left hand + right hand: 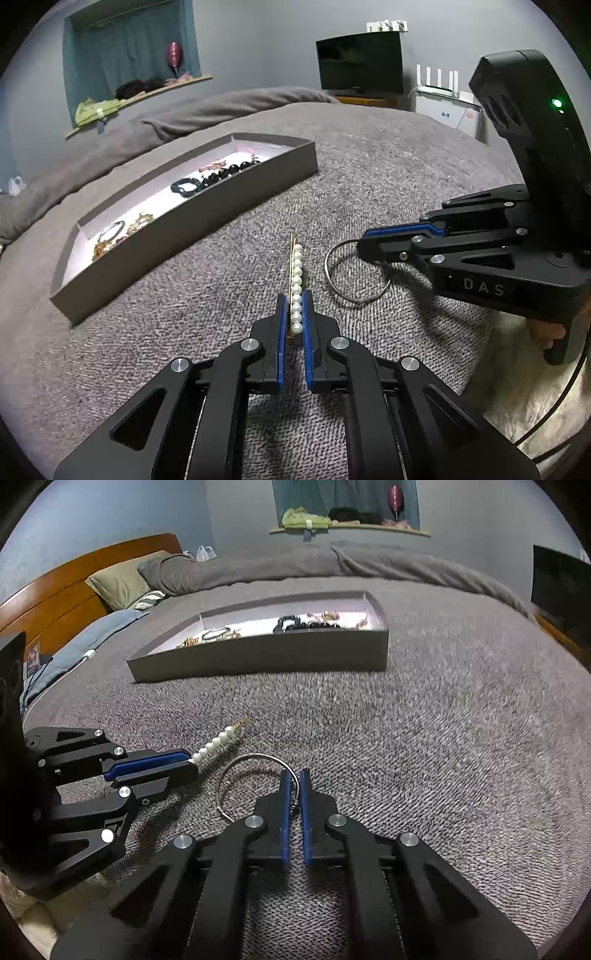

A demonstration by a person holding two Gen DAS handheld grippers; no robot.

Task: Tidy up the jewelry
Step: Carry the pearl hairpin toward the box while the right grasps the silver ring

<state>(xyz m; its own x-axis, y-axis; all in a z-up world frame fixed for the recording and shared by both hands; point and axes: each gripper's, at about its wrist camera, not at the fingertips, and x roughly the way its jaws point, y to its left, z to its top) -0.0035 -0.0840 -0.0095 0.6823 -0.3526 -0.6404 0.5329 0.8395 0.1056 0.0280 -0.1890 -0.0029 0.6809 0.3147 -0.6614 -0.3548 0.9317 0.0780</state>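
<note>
The left gripper [294,314] is seen closed on a pearl hair clip [296,284]: its jaws are drawn in against the near end of the pearl row, and the rest of the clip, with its gold bar, juts out forward past the tips, just above the grey blanket of the bed [388,166]. From the right wrist view the same clip [218,740] is shown sticking out of the left gripper [186,766] at a slant, its gold tip away from the jaws.

The right gripper [294,786] is closed on a thin metal ring [255,784]. The wire of the ring is pinched between the blue pads near their tips, while the loop itself lies out to the left of the jaws, seemingly resting on the blanket. In the left wrist view the ring [354,273] is seen held at its right edge by the right gripper [364,245], just beside the pearl clip but apart from it.

A shallow grey tray [207,218] is set farther back on the bed, well apart from both grippers. Dark beaded bracelets [218,177] are laid near its far end and gold-coloured pieces [122,232] near its near end; the finer items cannot be made out clearly.
</note>
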